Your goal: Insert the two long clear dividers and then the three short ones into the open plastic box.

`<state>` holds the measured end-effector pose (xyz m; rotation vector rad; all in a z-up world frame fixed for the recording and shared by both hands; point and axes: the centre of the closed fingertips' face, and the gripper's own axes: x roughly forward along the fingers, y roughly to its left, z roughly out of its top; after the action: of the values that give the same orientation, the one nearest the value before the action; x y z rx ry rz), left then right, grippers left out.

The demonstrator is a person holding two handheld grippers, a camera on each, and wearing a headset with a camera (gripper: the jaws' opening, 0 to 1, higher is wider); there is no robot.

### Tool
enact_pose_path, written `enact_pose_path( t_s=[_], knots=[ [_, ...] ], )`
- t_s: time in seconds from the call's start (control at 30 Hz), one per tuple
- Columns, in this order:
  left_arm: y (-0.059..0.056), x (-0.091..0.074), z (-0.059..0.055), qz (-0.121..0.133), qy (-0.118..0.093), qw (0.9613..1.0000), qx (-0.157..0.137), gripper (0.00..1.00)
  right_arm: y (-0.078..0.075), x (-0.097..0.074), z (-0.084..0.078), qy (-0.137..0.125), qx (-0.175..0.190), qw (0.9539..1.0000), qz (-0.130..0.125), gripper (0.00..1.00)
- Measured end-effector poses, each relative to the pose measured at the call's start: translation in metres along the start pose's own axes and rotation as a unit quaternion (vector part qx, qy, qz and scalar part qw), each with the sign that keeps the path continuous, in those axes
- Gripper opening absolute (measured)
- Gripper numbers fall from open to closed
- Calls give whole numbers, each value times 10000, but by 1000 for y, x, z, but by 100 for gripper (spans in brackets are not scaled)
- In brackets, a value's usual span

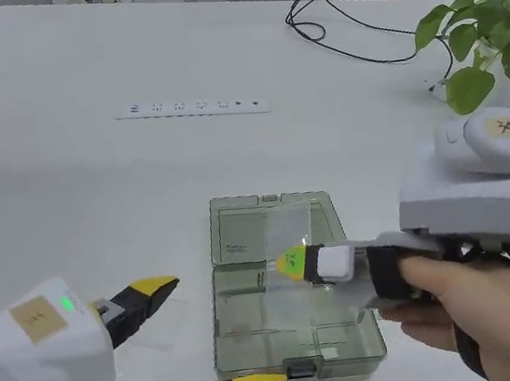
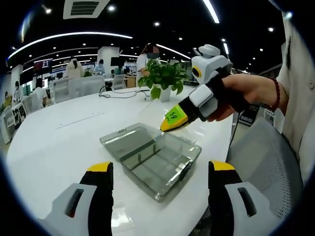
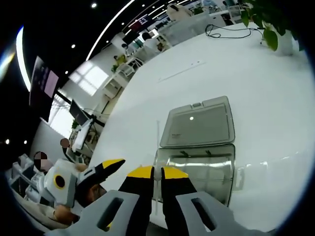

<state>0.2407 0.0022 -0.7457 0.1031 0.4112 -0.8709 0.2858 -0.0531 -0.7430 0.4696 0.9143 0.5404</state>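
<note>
- Smoky clear plastic box (image 1: 254, 327): lies open on the white table (image 1: 68, 196), low in the middle of the head view. Its lid is folded flat on the far side and its base is nearer the person, with the latch on the near edge.
- Right gripper (image 1: 293, 262): held in a hand (image 1: 467, 303) that comes in from the right. Its yellow tips hang over the box, near the hinge line between lid and base.
- Right jaws: pinched almost together in the right gripper view, with a thin clear sheet edge-on between them.
- Clear divider (image 1: 296, 227): gripped by the right gripper and standing up from its tips above the lid. Whether it is a long or a short one cannot be told.
- Left gripper (image 1: 207, 338): at the lower left of the head view, jaws spread wide and holding nothing. One yellow tip is just left of the box and the other is by its near left corner. In the left gripper view the box lies ahead between the two tips.
- Box base: faint lines cross it, but whether they are seated dividers cannot be told.
- Background: a white power strip (image 1: 192, 107) lies well beyond the box, a black cable (image 1: 348, 37) loops at the far right, and a potted plant (image 1: 482, 20) stands at the right edge.
</note>
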Motion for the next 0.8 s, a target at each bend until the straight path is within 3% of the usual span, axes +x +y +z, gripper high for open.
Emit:
enact_pose_path(
  t_s=[0.1,0.23,0.37,0.8],
  knots=[
    [0,-1,-1,-29,-19,10000,42,84,-4,-4,-1,177,115,9997,-118,6],
    [0,-1,-1,-37,-58,9999,83,88,-12,-9,-4,404,9,9984,-390,6],
    [0,0,-6,-45,26,10000,81,90,-17,-12,-5,610,114,9966,-540,6],
    [-9,3,-2,-112,-44,9994,315,100,-31,-12,-21,1366,270,9860,-915,6]
  ],
)
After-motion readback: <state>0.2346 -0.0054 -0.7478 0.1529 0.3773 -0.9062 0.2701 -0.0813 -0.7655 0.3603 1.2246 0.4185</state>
